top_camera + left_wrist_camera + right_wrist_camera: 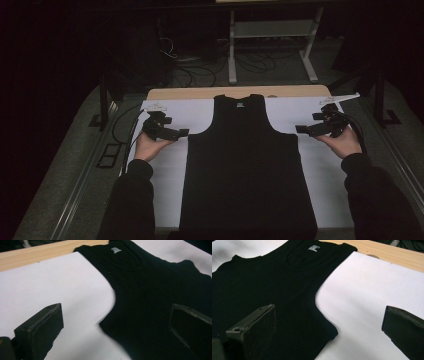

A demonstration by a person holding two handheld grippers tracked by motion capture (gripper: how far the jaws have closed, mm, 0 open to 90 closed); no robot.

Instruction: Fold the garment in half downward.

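A black sleeveless top [245, 160] lies flat on a white sheet [325, 170], neck toward the far edge, a small white label [116, 250] inside the collar. My left gripper [183, 133] hovers open beside its left armhole [110, 302], jaws wide apart with one over the sheet and one over the cloth. My right gripper [302, 129] is open beside the right armhole [322, 302], its jaws likewise spread over the black top [269, 287] and the sheet [367, 297]. Neither holds anything.
The sheet covers a wooden table [200, 93] whose bare far strip shows. Beyond it, a white metal stand [272, 35] and cables [200, 67] sit on the floor. A black cable [122, 125] trails off the table's left side.
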